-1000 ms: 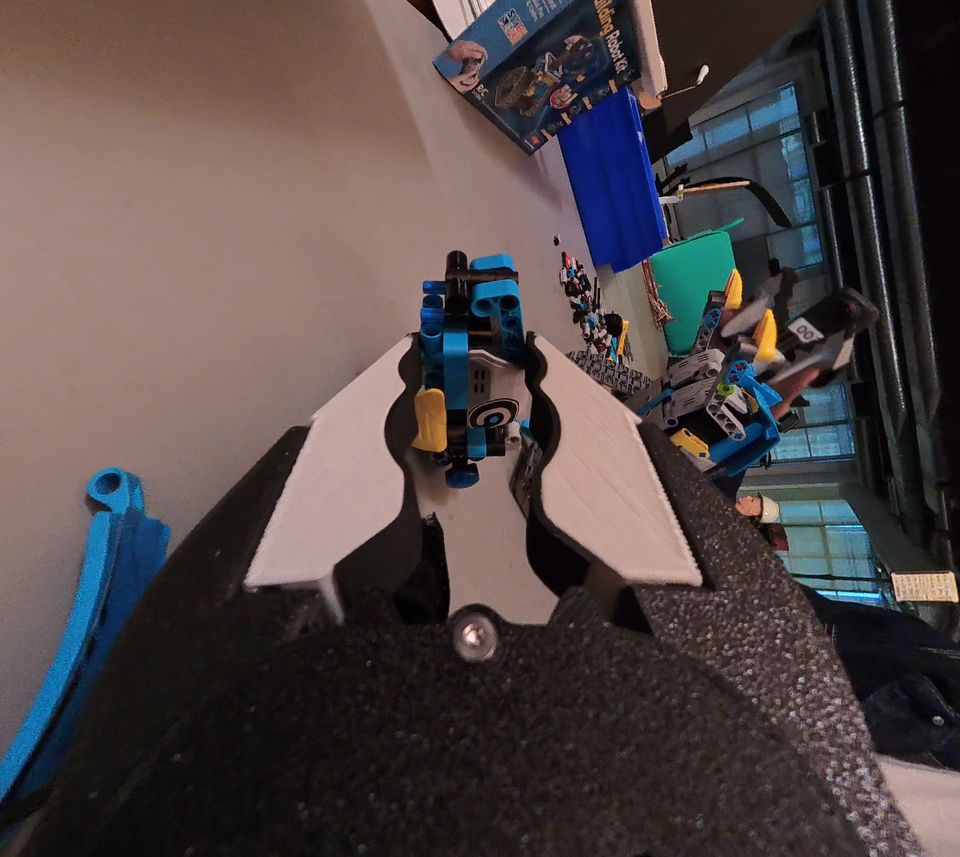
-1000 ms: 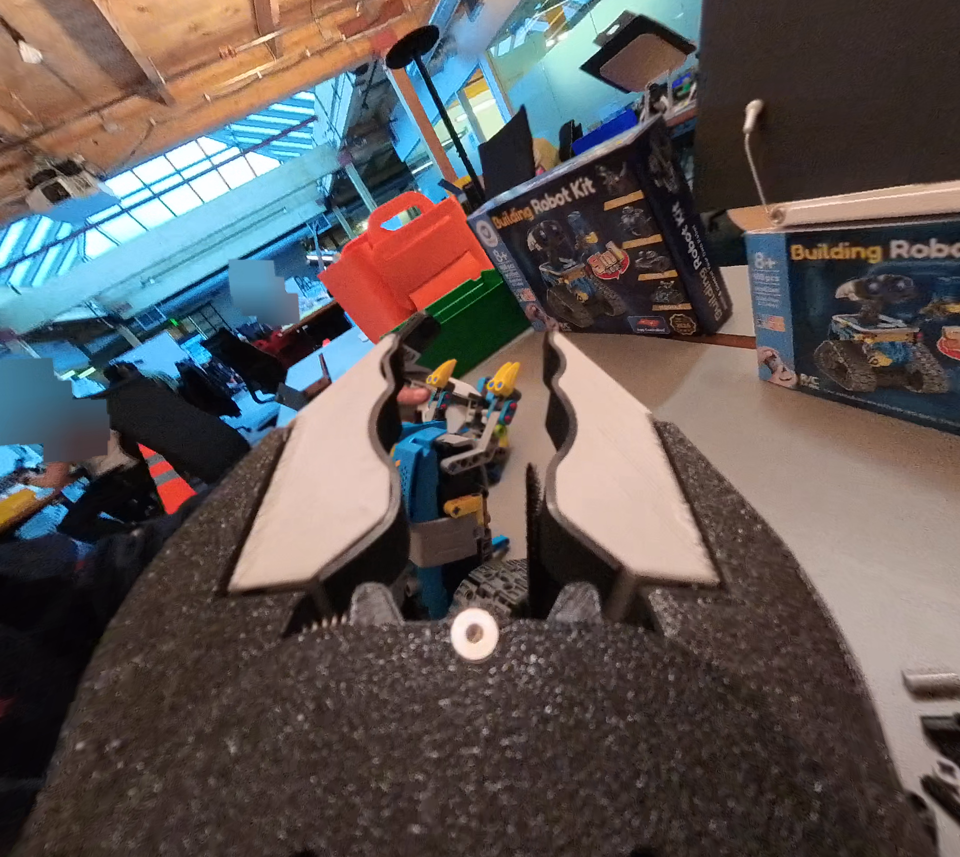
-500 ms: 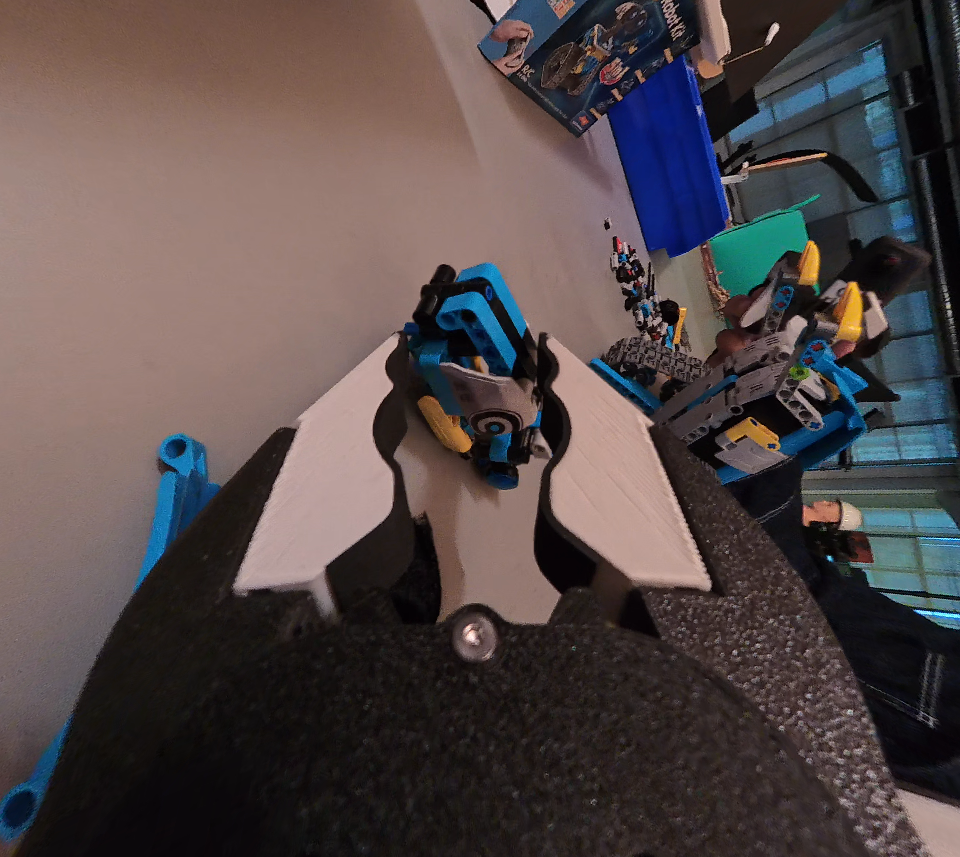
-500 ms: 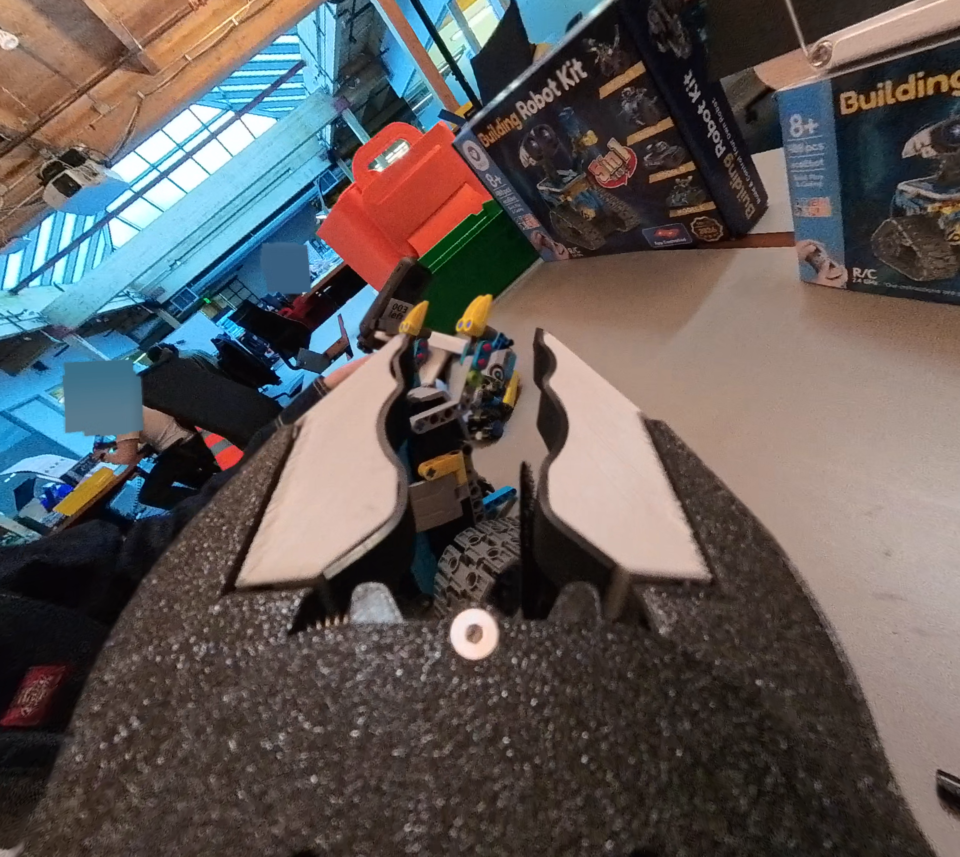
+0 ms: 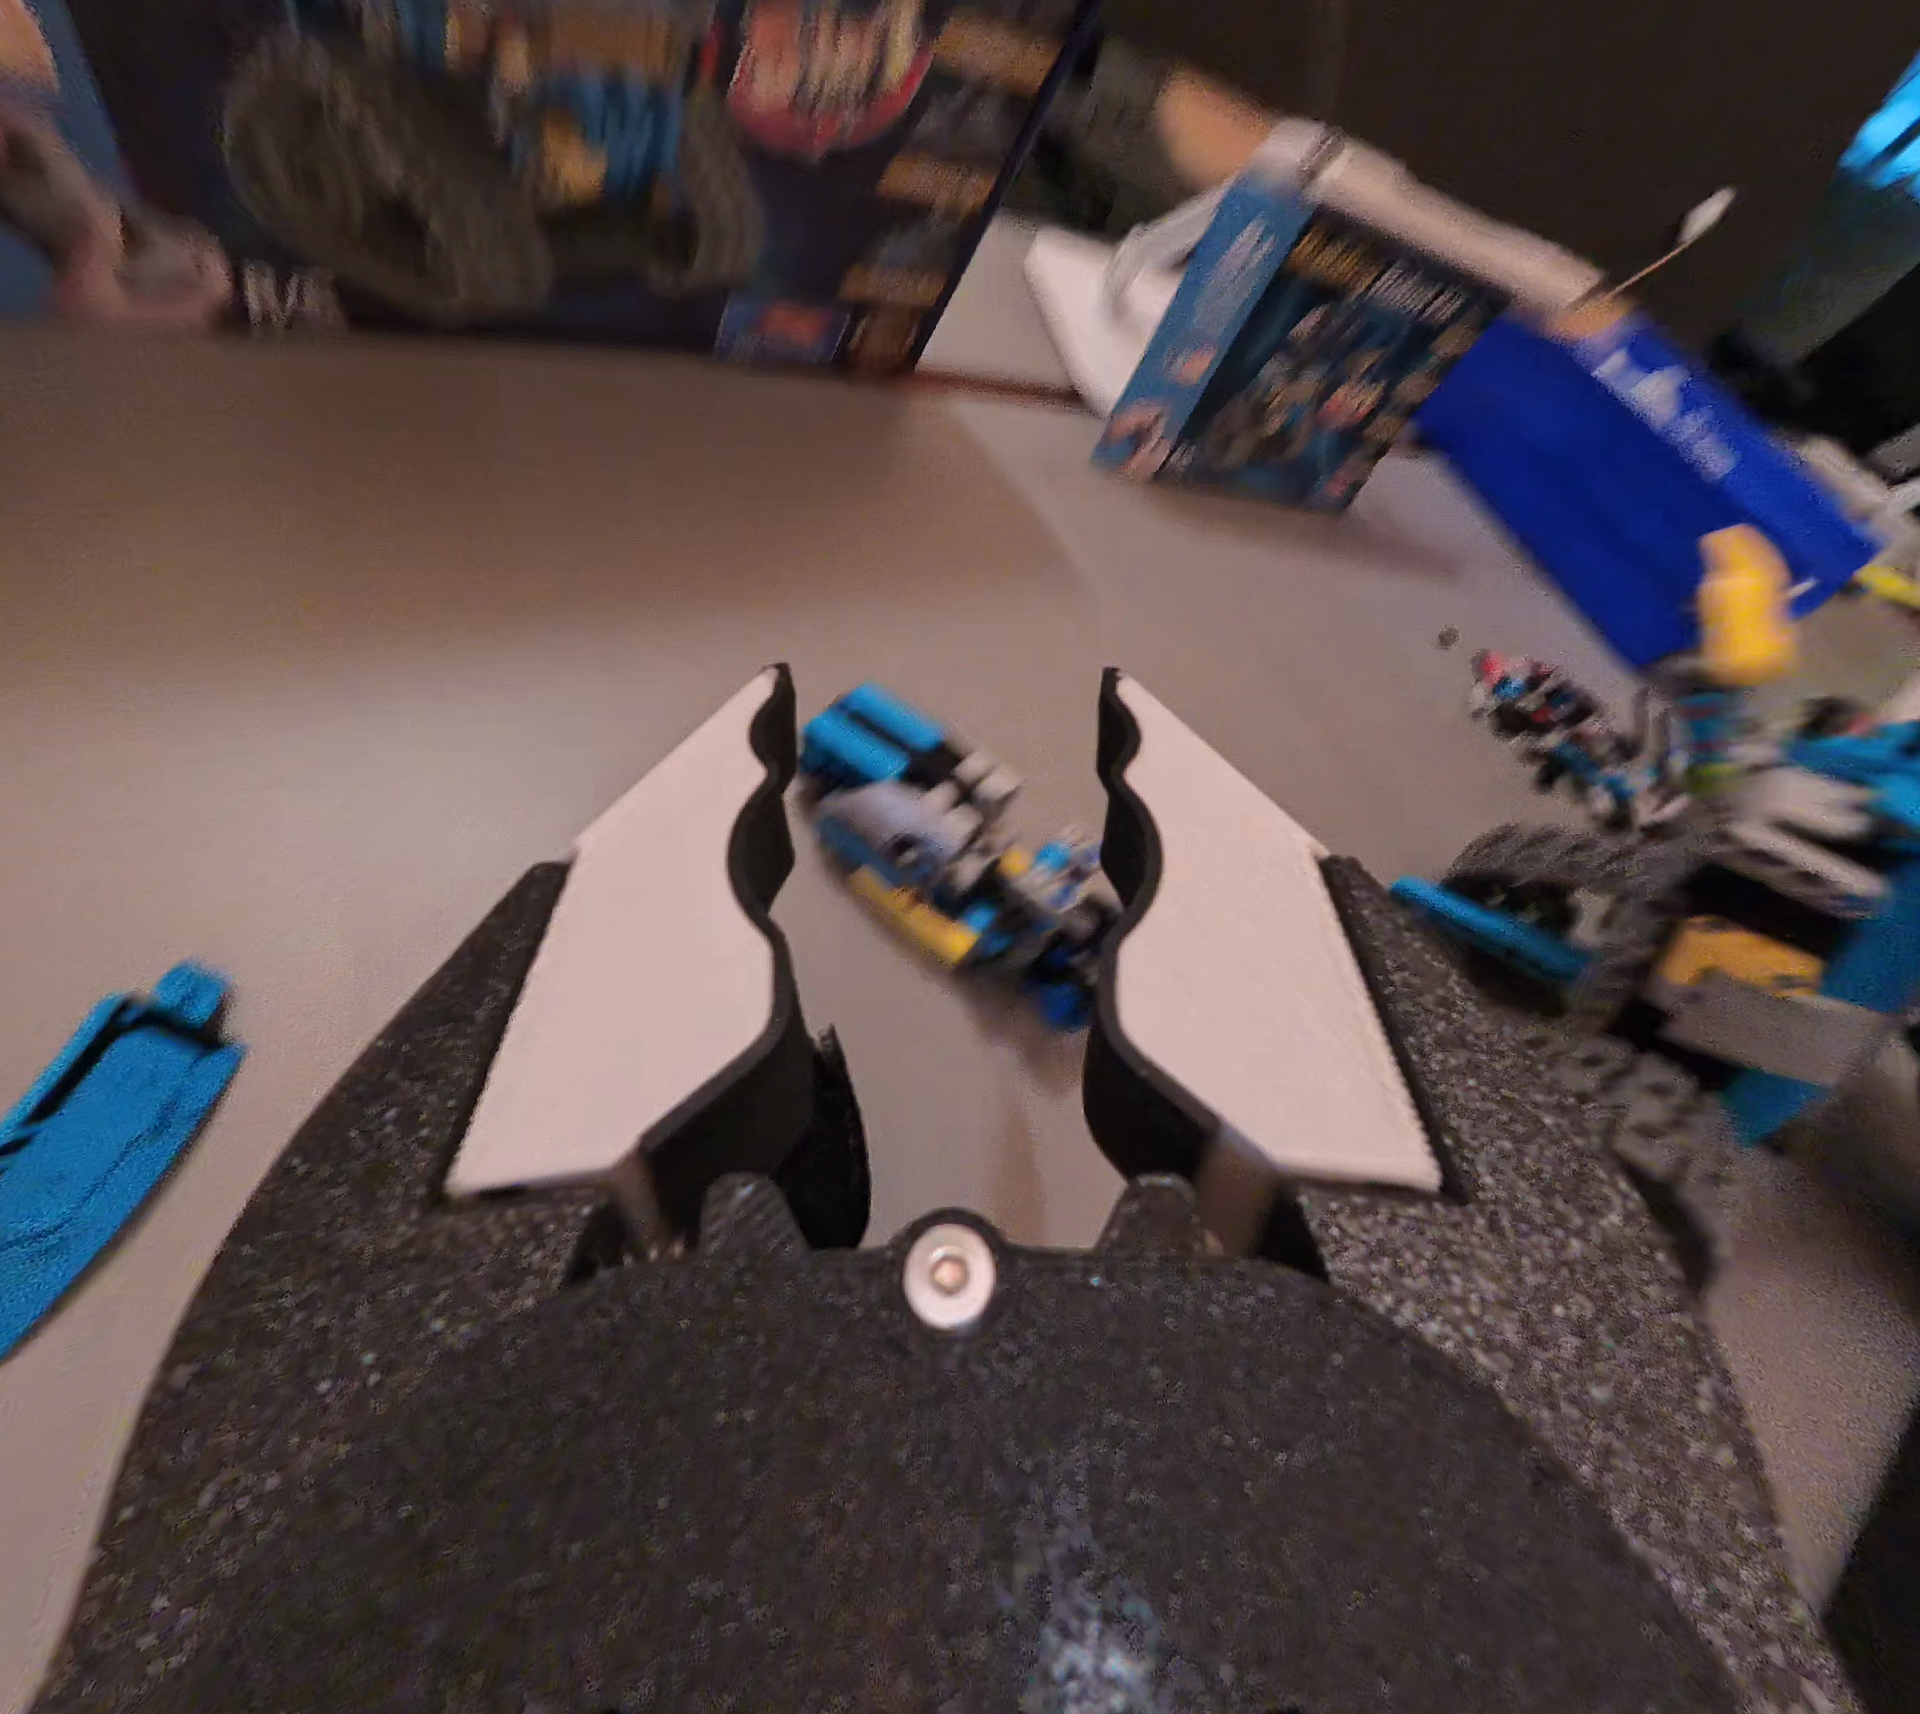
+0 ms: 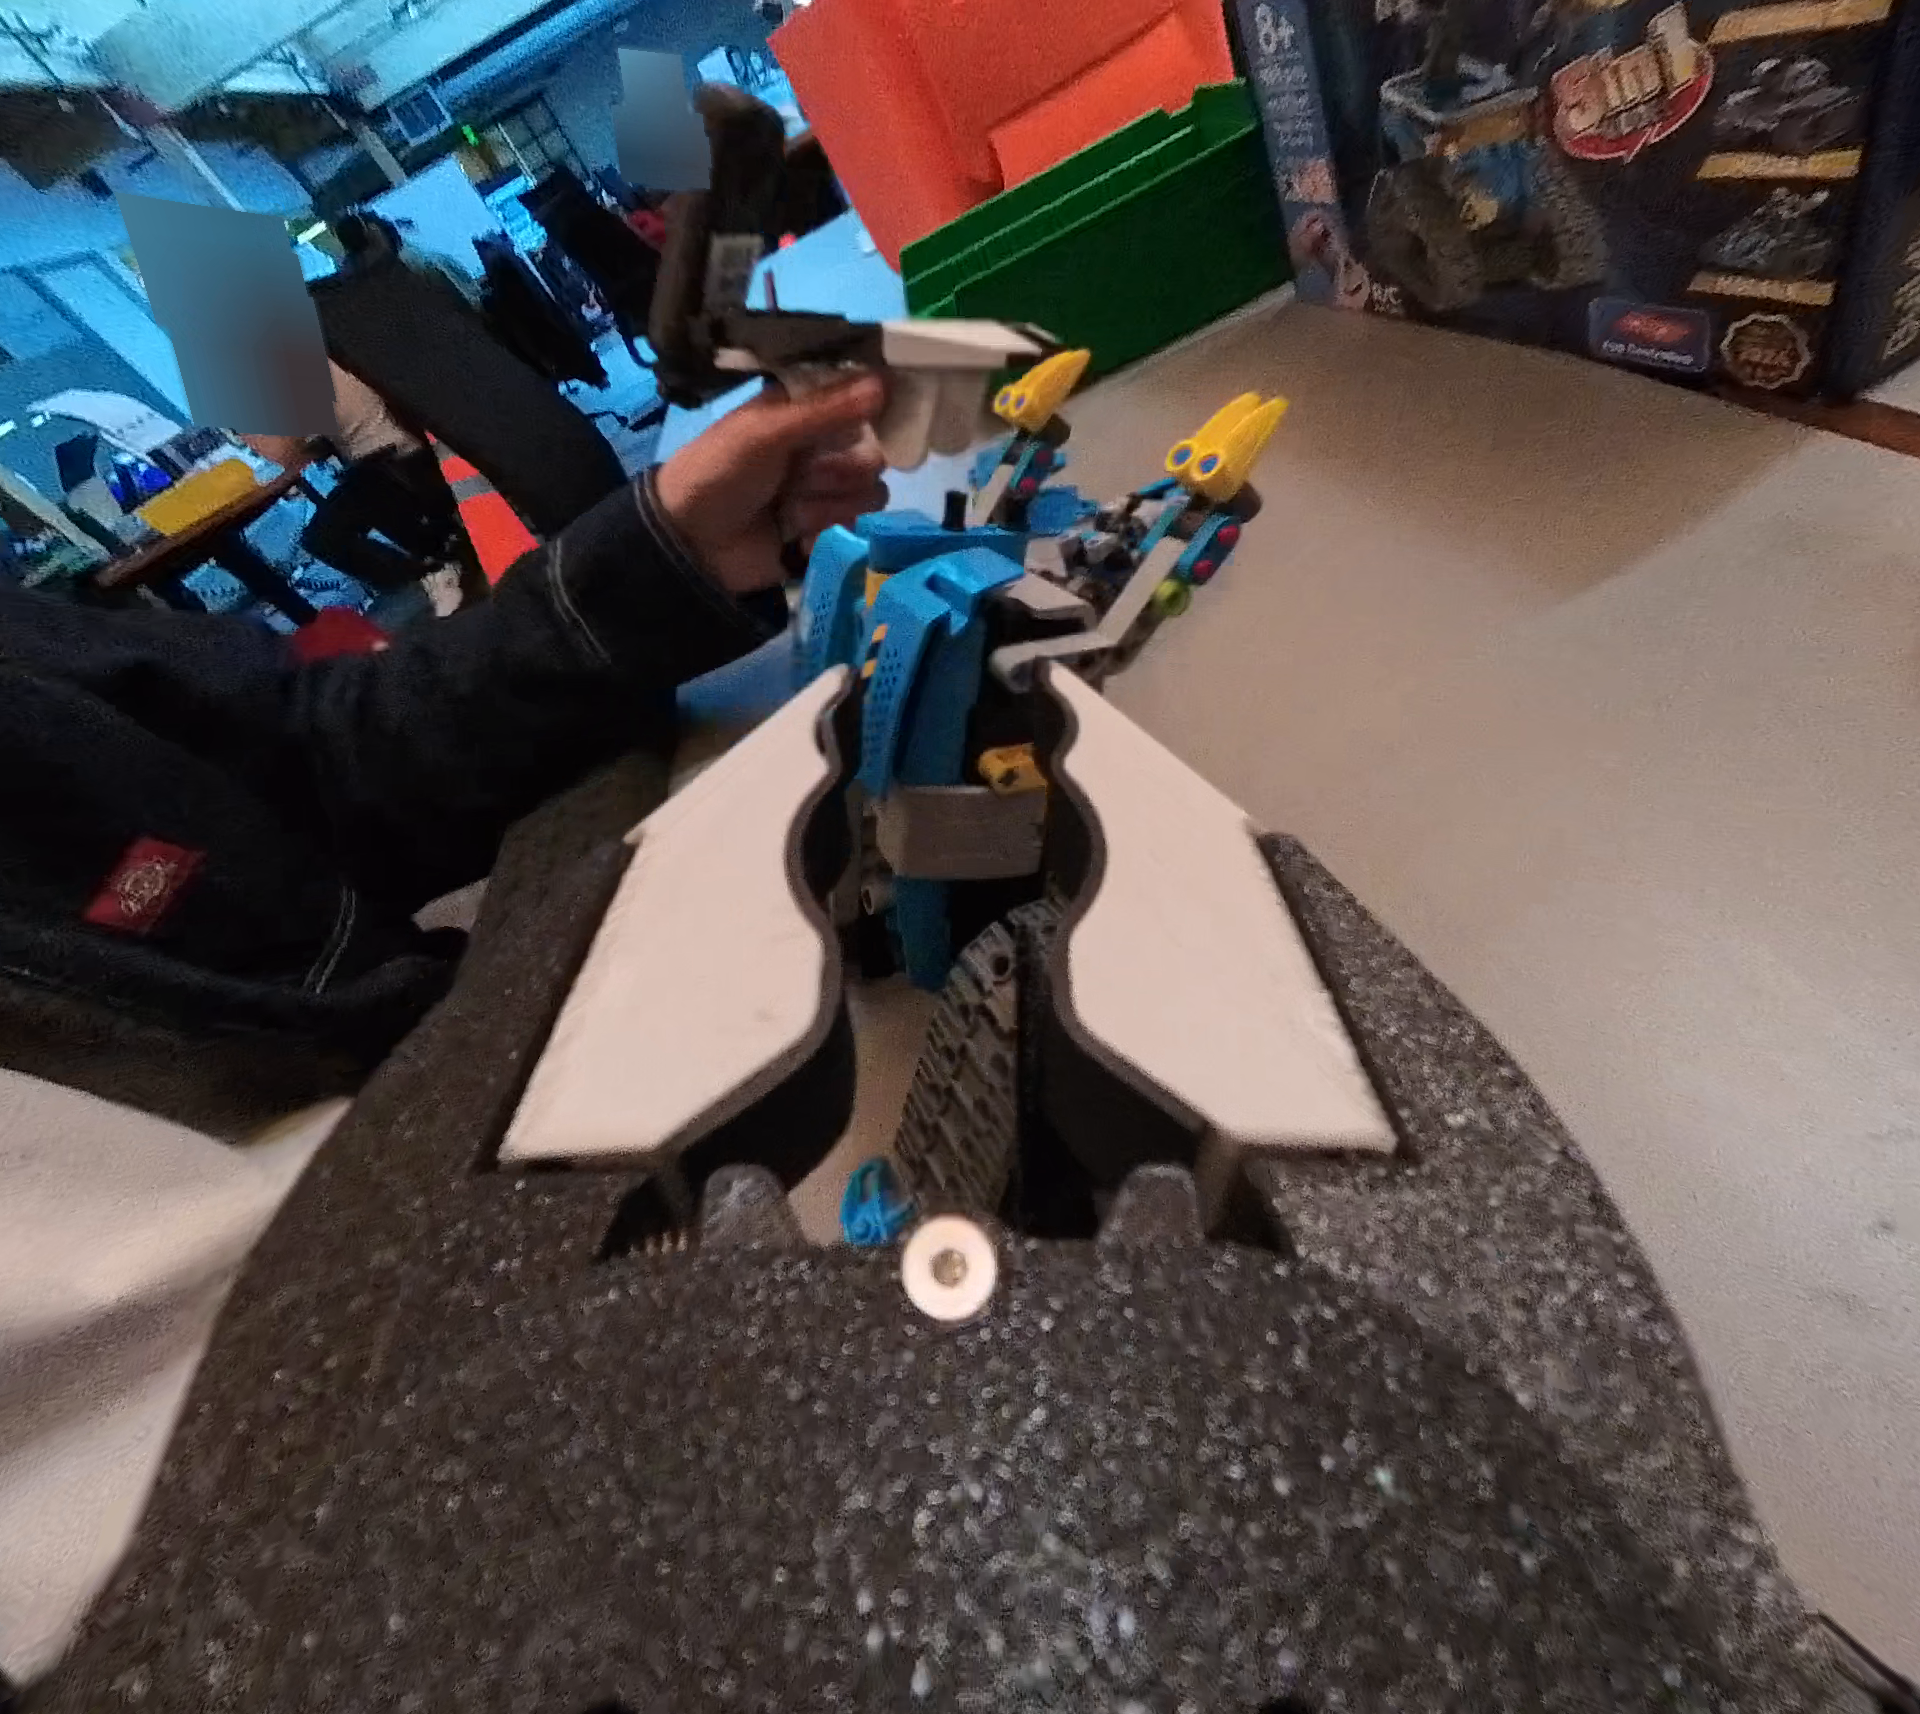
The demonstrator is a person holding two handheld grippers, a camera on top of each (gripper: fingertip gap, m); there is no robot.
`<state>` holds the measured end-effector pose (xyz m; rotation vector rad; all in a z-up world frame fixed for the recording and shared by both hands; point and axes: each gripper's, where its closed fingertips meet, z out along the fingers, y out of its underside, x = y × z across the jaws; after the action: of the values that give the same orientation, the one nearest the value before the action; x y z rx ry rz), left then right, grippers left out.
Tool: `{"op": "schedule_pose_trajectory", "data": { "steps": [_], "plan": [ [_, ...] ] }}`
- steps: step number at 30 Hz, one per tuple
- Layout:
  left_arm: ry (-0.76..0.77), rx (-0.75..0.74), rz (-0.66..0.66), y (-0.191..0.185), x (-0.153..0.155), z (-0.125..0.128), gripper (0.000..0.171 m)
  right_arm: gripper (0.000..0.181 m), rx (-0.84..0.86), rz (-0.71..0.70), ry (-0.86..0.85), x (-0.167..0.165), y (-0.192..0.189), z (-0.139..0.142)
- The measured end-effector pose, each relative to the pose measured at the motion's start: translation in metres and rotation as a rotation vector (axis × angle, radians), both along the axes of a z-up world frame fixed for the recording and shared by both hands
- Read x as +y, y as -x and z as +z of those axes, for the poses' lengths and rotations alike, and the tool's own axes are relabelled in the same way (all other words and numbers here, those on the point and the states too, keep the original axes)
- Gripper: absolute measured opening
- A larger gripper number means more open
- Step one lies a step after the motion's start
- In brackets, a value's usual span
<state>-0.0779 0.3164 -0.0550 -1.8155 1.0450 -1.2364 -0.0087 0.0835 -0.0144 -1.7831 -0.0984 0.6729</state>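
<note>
Left wrist view motion-blurred: small block assembly [image 5: 951, 843] between jaws smeared, contact unclear. Loose parts [image 5: 1538, 719] right of jaws unresolvable. Tracked model [image 6: 940, 791] base hidden behind right jaws.

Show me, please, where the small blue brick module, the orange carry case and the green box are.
small blue brick module [image 5: 940, 843]: left wrist view, its grey middle, between the open tool's fingers.
orange carry case [image 6: 1023, 28]: right wrist view, its front face.
green box [image 6: 1101, 251]: right wrist view, its side wall.

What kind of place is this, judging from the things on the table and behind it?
Probably a shared workshop or open office. On the table stand toy building-kit boxes and a half-built blue brick robot. Behind them a wide hall with other desks and seated people is visible.
</note>
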Motion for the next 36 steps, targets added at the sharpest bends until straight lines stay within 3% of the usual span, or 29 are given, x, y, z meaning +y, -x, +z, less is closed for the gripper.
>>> {"op": "schedule_pose_trajectory", "data": {
  "steps": [2, 4, 5, 6, 9, 16, 19, 26, 31, 36],
  "plan": [
    [-0.009, -0.187, -0.108, -0.01, -0.047, 0.035, 0.051, 0.031, -0.036, 0.025, 0.023, 0.002, 0.009, -0.007],
    [0.039, -0.354, -0.324, -0.015, -0.112, 0.062, 0.046, 0.03, -0.063, 0.02, 0.02, 0.002, 0.011, -0.008],
    [0.065, -0.405, -0.447, -0.015, -0.143, 0.07, 0.035, 0.027, -0.066, 0.029, 0.02, 0.0, 0.012, -0.008],
    [0.081, -0.428, -0.539, -0.014, -0.167, 0.073, 0.019, 0.026, -0.057, 0.033, 0.016, -0.001, 0.013, -0.006],
    [0.042, -0.403, -0.613, -0.016, -0.198, 0.067, 0.014, 0.015, -0.019, 0.069, 0.031, -0.008, 0.015, -0.006],
    [-0.094, -0.359, -0.484, -0.017, -0.2, 0.053, 0.019, 0.016, -0.19, 0.006, 0.049, -0.006, 0.012, -0.011],
    [-0.11, -0.341, -0.435, -0.016, -0.193, 0.047, 0.021, 0.015, -0.188, 0.067, 0.097, -0.004, 0.027, -0.021],
    [-0.051, -0.34, -0.486, -0.016, -0.204, 0.041, 0.025, 0.027, -0.177, 0.045, 0.069, -0.002, 0.027, -0.015],
    [-0.102, -0.32, -0.42, -0.014, -0.193, 0.038, 0.019, 0.038, -0.197, 0.011, 0.065, 0.004, 0.029, -0.014],
    [-0.114, -0.328, -0.453, -0.012, -0.2, 0.039, 0.018, 0.041, -0.343, -0.076, 0.06, 0.014, 0.028, -0.017]
  ]
}}
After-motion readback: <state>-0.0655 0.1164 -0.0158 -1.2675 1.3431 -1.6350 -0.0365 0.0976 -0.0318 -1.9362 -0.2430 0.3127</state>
